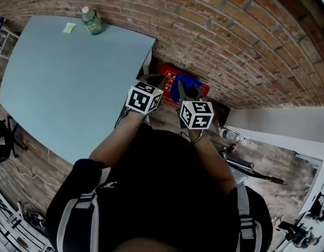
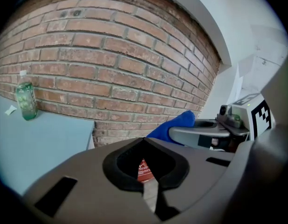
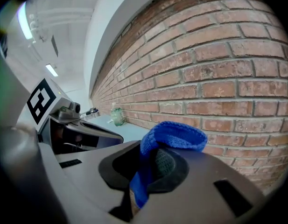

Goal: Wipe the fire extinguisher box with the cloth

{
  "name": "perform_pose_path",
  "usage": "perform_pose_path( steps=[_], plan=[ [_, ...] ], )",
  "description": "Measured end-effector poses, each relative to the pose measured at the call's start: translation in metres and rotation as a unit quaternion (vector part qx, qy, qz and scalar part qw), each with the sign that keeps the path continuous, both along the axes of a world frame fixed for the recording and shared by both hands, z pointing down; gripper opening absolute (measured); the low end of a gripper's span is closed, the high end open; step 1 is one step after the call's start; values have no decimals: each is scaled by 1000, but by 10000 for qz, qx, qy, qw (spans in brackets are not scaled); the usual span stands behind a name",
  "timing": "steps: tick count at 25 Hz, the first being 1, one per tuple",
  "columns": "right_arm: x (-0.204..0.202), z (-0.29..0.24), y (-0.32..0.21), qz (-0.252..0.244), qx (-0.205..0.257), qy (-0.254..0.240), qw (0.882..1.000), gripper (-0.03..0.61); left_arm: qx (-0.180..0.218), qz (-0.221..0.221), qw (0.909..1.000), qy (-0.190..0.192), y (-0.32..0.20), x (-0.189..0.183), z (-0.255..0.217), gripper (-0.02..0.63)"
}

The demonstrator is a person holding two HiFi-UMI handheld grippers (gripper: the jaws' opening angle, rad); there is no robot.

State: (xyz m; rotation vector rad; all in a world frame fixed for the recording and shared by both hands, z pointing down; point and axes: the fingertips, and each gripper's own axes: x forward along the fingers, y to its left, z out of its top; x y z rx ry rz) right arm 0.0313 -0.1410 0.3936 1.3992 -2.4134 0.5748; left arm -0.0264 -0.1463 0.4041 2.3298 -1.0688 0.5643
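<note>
The red fire extinguisher box [image 1: 169,73] sits low against the brick wall, right of the table; a sliver of the box [image 2: 144,171] shows between the left jaws. A blue cloth [image 1: 189,83] [image 3: 169,139] [image 2: 174,125] is pinched in my right gripper [image 1: 184,92] [image 3: 143,192], bulging out over its jaws, just above the box. My left gripper [image 1: 151,83] [image 2: 148,190] hangs beside it to the left, shut with nothing in it.
A pale blue table [image 1: 67,83] fills the left, with a green bottle [image 1: 92,21] [image 2: 26,101] [image 3: 117,116] and a small yellow-green note [image 1: 69,28] at its far edge. Brick wall [image 1: 230,41] runs behind. Cables and clutter [image 1: 251,167] lie on the floor right.
</note>
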Motion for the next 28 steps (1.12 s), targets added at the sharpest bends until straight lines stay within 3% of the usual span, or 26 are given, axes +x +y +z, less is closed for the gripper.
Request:
perform_pose_path(
  steps=[9,17,24,28],
  plan=[
    [-26,48,-44,-260,-548,354,9975,41,-362,-28,9991,239,-47,-22,35,-2],
    [-22,110,-62,-1032,-1074,514,9875,41,-924,-503,9938,366,-42,-2,94,-2],
    [-32,194,-83,-2150,-1217,820,9655,41,-1226,-1165,9851,297,-27,-6,159,-2],
    [-42,247,-106,-2526,-1109,1128,9545,41,-1409,-1398,9799,213,-19,-8,201,-2]
  ],
)
